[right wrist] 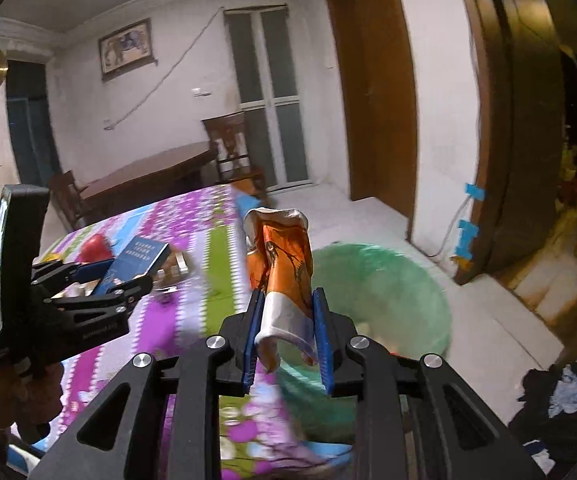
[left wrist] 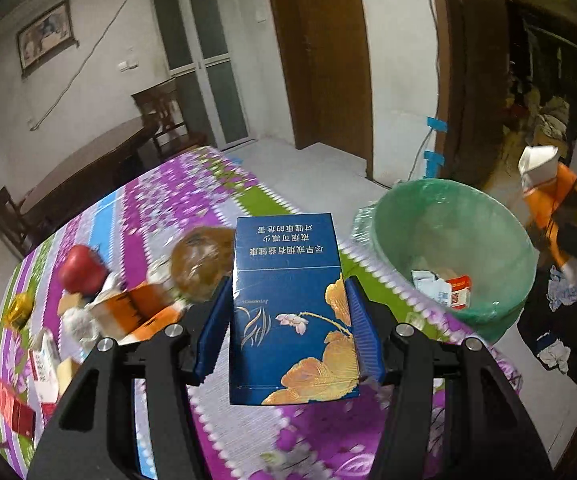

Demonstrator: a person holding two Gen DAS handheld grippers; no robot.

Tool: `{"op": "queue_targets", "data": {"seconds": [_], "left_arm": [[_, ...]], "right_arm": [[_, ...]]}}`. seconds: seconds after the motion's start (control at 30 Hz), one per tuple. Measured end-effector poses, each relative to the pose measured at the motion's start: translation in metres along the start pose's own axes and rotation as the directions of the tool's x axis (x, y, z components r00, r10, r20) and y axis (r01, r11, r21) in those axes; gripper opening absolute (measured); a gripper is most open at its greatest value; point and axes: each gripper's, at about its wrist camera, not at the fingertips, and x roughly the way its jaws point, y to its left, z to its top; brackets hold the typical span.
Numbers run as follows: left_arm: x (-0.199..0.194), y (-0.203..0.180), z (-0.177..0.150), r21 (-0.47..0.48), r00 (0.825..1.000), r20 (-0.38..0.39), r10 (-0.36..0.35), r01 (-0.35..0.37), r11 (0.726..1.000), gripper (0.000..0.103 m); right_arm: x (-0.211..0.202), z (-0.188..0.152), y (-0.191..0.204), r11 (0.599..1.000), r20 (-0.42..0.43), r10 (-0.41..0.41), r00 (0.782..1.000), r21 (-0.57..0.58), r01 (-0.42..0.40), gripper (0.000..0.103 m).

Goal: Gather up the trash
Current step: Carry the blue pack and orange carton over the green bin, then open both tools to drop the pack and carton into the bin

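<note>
Blue cardboard fills the left gripper (left wrist: 288,320): its pads clamp a blue cigarette box (left wrist: 288,312) above the flowered tablecloth (left wrist: 160,208). The right gripper (right wrist: 288,320) pinches a crumpled orange carton (right wrist: 280,264), with the green-lined bin (right wrist: 388,280) just beyond its fingertips.

The blue box (left wrist: 292,316) bears gold leaves, a pink flower and pale lettering. Under it, the tablecloth (left wrist: 168,200) runs in purple, green, blue and white floral stripes. Beside the cloth, the bin (left wrist: 448,216) has a green liner. The crumpled carton (right wrist: 282,264) is orange and white.
</note>
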Motion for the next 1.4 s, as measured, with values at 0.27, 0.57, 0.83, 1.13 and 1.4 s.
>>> {"op": "queue_targets", "data": {"seconds": [0.27, 0.57, 0.83, 1.13, 1.4], "left_arm": [[0.018, -0.037, 0.019, 0.071, 0.999, -0.005, -0.042, 0.042, 0.997, 0.054], [0.038, -0.073, 0.038, 0.145, 0.996, -0.010, -0.084, 0.085, 0.986, 0.054], [0.060, -0.095, 0.050, 0.186, 0.987, -0.037, -0.156, 0.160, 0.969, 0.054], [0.074, -0.107, 0.052, 0.198, 0.975, -0.072, -0.211, 0.222, 0.955, 0.054], [0.085, -0.101, 0.056, 0.174, 0.951, -0.121, -0.286, 0.304, 0.937, 0.054]], "right_arm": [[0.002, 0.009, -0.054, 0.994, -0.024, -0.097, 0.995, 0.044, 0.098, 0.027], [0.035, 0.020, -0.098, 0.987, -0.110, -0.099, 0.989, 0.117, 0.112, 0.027], [0.064, 0.030, -0.110, 0.984, -0.173, -0.098, 0.980, 0.129, 0.122, 0.028], [0.084, 0.031, -0.106, 0.982, -0.210, -0.110, 0.971, 0.127, 0.139, 0.029], [0.113, 0.033, -0.105, 0.982, -0.257, -0.108, 0.960, 0.124, 0.144, 0.029]]}}
